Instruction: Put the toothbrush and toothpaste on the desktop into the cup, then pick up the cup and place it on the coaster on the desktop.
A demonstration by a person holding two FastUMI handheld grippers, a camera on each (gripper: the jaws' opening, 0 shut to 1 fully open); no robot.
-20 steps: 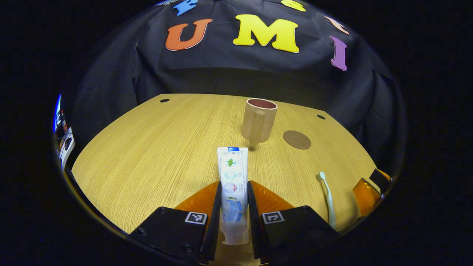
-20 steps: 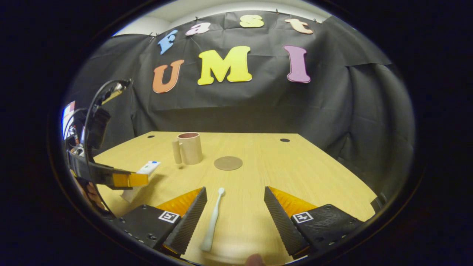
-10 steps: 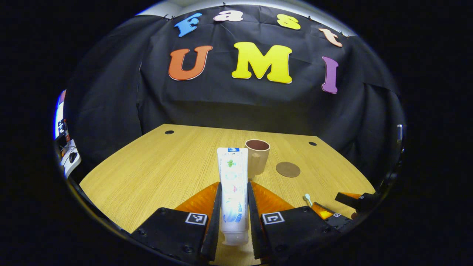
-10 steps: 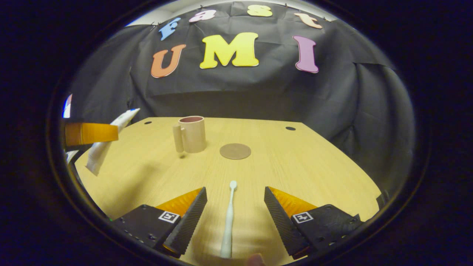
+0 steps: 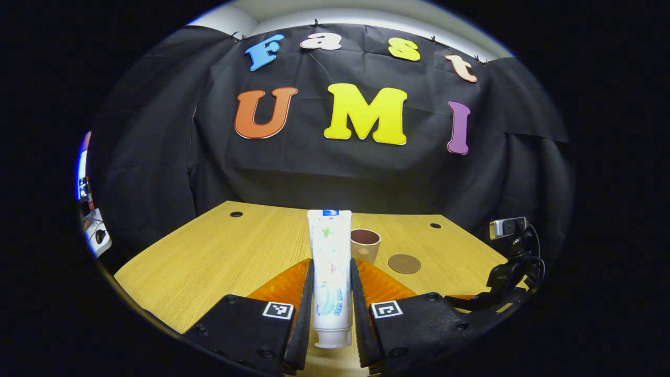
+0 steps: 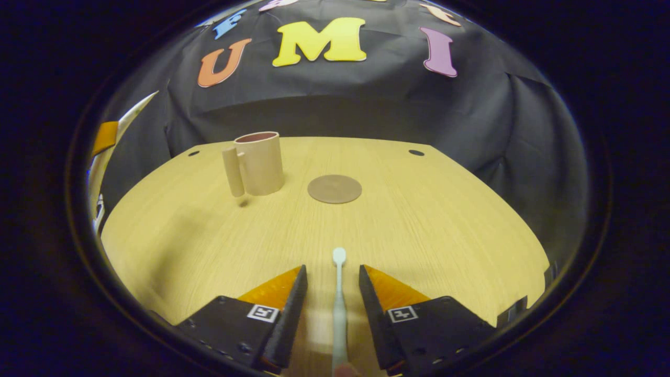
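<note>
While the toothpaste [image 5: 330,272] is pinched upright in the left tool [image 5: 331,314] above the counter [image 5: 220,256], the toothbrush [image 6: 339,303] is straddled, untouched, by the spread right tool [image 6: 333,309]; the cup [image 6: 257,162] is seen far left, beside the coaster [image 6: 334,189].

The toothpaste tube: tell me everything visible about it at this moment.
The toothpaste tube is a white, soft-looking plastic tube with small coloured printed pictures down its front, a flat crimped end edged in blue and a white cap. The left gripper is shut on it, both fingers pressing its lower body. It points away from the camera, crimped end far, cap nearest, held above the wooden desktop and partly hiding the cup.
</note>
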